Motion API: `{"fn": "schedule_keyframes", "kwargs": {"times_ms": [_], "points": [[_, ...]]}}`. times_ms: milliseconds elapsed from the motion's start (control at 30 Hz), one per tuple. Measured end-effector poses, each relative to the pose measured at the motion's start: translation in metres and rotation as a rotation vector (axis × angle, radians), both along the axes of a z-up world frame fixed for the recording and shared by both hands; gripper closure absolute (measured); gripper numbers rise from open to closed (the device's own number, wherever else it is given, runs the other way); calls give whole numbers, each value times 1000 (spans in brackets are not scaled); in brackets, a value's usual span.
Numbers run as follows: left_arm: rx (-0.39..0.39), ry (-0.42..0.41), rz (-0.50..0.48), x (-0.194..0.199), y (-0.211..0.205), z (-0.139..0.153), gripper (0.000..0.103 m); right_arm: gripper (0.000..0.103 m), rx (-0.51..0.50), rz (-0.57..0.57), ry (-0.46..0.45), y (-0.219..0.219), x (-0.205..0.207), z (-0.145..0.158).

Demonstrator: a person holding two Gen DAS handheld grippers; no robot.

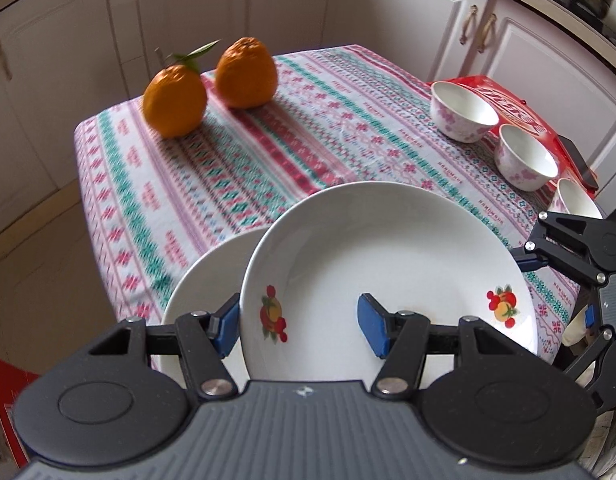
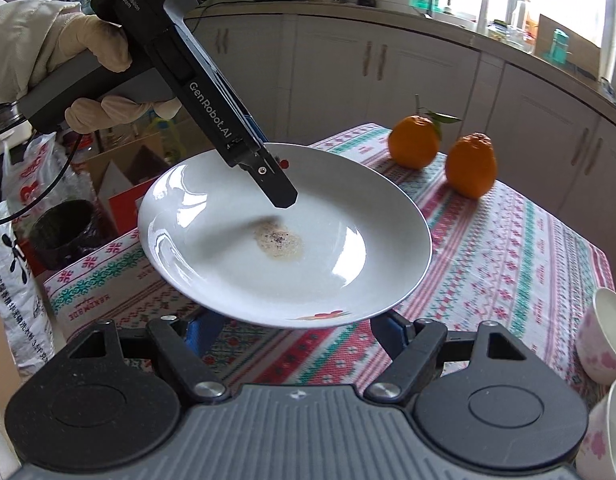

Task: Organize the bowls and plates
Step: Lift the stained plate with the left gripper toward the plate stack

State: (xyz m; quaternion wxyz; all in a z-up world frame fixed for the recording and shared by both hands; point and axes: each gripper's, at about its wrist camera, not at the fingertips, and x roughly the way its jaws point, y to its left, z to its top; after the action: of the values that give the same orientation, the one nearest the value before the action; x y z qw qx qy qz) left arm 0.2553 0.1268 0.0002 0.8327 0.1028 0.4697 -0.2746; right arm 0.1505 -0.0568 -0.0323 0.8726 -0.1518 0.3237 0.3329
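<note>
A white plate with fruit decals [image 1: 372, 264] is held off the table in the left wrist view; my left gripper [image 1: 302, 326] is shut on its near rim, one blue pad under and one over. A second white plate [image 1: 204, 280] lies below it at the table's near edge. In the right wrist view the held plate [image 2: 284, 236] has a brown stain in its middle and the left gripper's finger [image 2: 278, 184] reaches over it. My right gripper [image 2: 296, 332] is open just below and in front of the plate's near rim. Three small floral bowls [image 1: 464, 110] [image 1: 526, 158] [image 1: 578, 202] stand at the right.
Two oranges [image 1: 212, 84] sit at the far end of the patterned tablecloth [image 1: 236, 168]. A red box [image 1: 512, 100] and a dark phone [image 1: 580, 160] lie behind the bowls. Cabinets surround the table. Bags and boxes [image 2: 36, 184] crowd the floor at its left.
</note>
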Motion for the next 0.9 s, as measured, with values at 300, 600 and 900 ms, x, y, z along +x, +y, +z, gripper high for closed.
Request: {"fn": "schedule_keyframes", "kwargs": {"times_ms": [300,600,900], "points": [[-33,17,49,-3,17,-15,44,19,-30,35,-4,11,2,0],[-34,38,80,0,23,-25,43,19,-67,55,-26,20,2,0],[-14,16,79,0,24,-20,42,19,-76,69,-30,23,5,0]]}}
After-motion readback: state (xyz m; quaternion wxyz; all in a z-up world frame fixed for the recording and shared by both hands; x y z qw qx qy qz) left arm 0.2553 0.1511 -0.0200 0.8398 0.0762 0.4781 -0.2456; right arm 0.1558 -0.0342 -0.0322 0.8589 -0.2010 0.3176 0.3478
